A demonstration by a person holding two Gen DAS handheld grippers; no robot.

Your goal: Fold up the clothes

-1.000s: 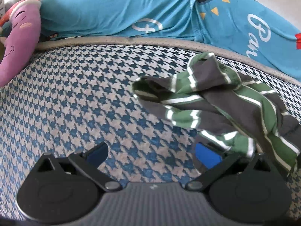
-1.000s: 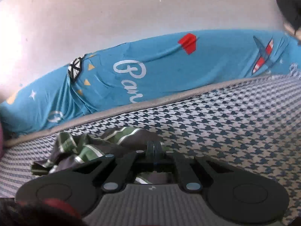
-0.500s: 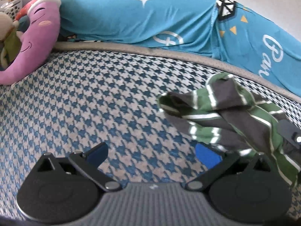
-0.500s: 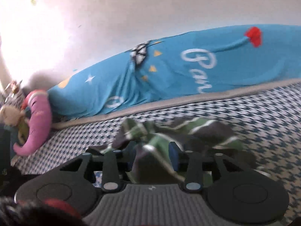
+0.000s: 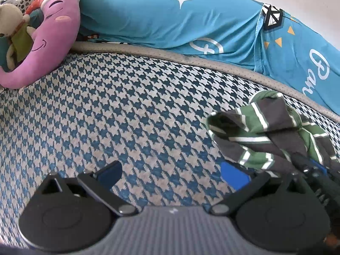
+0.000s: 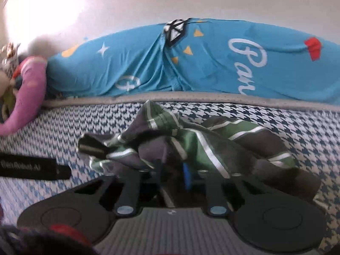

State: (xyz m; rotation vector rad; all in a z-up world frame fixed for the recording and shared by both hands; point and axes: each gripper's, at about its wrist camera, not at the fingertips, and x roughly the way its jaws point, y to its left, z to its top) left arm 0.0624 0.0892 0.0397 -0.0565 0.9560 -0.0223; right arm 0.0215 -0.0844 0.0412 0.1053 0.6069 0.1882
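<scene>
so our houndstooth bed cover point(image 5: 110, 110) carries the striped garment point(image 6: 212, 146), crumpled near the blue pillow point(image 5: 170, 21). its long axis seems to run along the bed edge, though bunching blurs that. our right gripper point(image 6: 170, 170) pinches it and may snag hidden layers; our left gripper point(image 5: 170, 172) gapes empty beside it.

Both cams ride low and close over the blue-and-white houndstooth mattress point(image 5: 127, 110), facing the bright blue printed bedding point(image 5: 170, 21) along the wall. Left view sits further left, and both catch the crumpled green-and-grey striped garment point(image 6: 191, 144) plus the pink plush toy point(image 5: 51, 38).
</scene>
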